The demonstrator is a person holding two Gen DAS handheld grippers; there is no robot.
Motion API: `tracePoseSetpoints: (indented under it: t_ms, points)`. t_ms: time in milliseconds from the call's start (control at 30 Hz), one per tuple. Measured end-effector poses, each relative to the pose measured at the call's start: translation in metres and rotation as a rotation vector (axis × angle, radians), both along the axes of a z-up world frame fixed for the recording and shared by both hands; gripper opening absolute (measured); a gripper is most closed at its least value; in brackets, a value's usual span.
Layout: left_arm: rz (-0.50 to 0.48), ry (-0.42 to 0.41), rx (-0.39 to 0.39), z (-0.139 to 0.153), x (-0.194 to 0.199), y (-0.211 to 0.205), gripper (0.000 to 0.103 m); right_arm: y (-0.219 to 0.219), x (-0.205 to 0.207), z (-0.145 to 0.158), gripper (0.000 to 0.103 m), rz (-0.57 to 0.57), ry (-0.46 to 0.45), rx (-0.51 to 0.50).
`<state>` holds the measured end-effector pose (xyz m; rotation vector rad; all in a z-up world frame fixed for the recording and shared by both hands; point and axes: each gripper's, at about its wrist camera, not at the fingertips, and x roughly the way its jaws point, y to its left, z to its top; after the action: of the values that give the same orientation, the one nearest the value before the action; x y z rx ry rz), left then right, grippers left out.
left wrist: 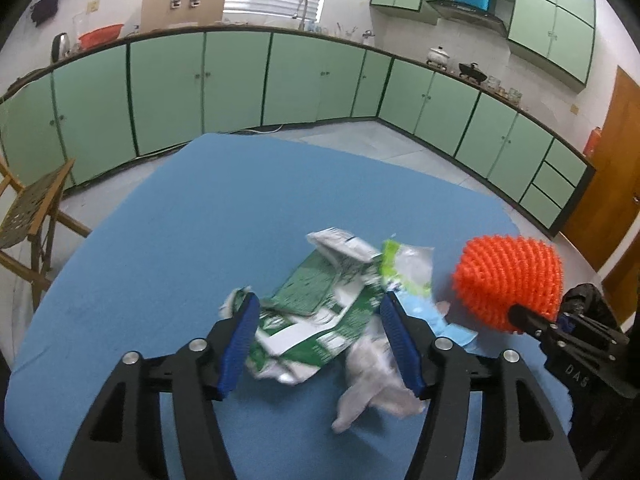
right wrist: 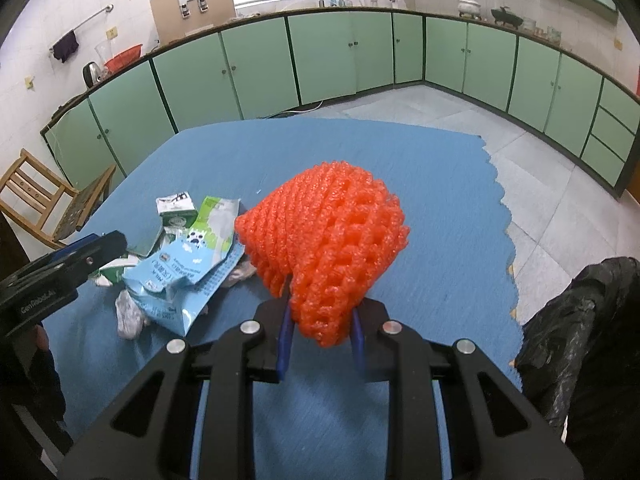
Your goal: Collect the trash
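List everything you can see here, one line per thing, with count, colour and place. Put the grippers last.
foam fruit net: one, orange, held above the table at the right.
green carton: one, green and white, flattened, in the trash pile.
blue milk carton: one, light blue, torn, on the pile.
crumpled tissue: one, white, at the pile's near edge.
trash bag: one, black, off the table's right edge.
table: one, blue cloth cover.
wooden chair: one, brown, left of the table.
cabinets: many, pale green, along the walls.
left gripper: open, fingers astride the green carton.
right gripper: shut on the foam fruit net.
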<state>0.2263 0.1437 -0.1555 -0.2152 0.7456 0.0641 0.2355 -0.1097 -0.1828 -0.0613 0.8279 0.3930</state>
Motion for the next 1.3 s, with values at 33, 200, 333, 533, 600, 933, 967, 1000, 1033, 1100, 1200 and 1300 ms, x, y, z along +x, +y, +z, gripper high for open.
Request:
tracePoseSetpoints:
  t_ms: [33, 200, 333, 533, 600, 933, 967, 1000, 1033, 1100, 1200, 1300]
  points:
    - [-0.004, -0.003, -0.001, 0.001, 0.003, -0.002, 0.062, 0.000, 0.001, 0.000, 0.023, -0.001, -0.002, 0.001]
    - [-0.035, -0.007, -0.001, -0.003, 0.011, -0.016, 0.062, -0.003, 0.006, 0.002, 0.023, -0.013, -0.011, 0.008]
    - [-0.044, 0.044, 0.012, -0.017, 0.013, -0.014, 0.061, -0.003, 0.007, 0.001, 0.023, -0.015, -0.010, 0.012]
    - [-0.024, 0.076, 0.041, -0.027, 0.012, 0.003, 0.059, 0.001, 0.006, 0.001, 0.023, -0.006, -0.004, 0.015]
    - [-0.026, 0.075, 0.058, -0.026, 0.014, 0.009, 0.059, 0.002, 0.006, 0.001, 0.023, -0.001, -0.004, 0.012]
    - [-0.041, 0.049, 0.013, -0.014, 0.016, 0.006, 0.062, 0.002, 0.013, 0.001, 0.023, 0.003, 0.003, 0.008]
    - [-0.044, 0.048, 0.015, -0.014, 0.018, 0.001, 0.062, 0.001, 0.013, 0.001, 0.023, 0.001, 0.003, 0.009]
    - [-0.046, 0.048, 0.015, -0.013, 0.020, -0.002, 0.062, 0.001, 0.013, 0.001, 0.023, 0.001, 0.004, 0.009]
    - [-0.048, 0.049, 0.013, -0.013, 0.023, -0.004, 0.063, 0.000, 0.014, 0.001, 0.023, 0.000, 0.005, 0.008]
    - [-0.043, 0.058, 0.029, -0.015, 0.029, -0.010, 0.063, 0.000, 0.014, 0.000, 0.023, -0.004, 0.007, 0.009]
    - [-0.031, 0.085, 0.051, -0.021, 0.039, -0.016, 0.064, -0.001, 0.014, -0.001, 0.023, -0.011, 0.009, 0.012]
    - [-0.021, 0.115, 0.059, -0.028, 0.046, -0.015, 0.066, 0.002, 0.015, -0.001, 0.023, -0.014, 0.010, 0.012]
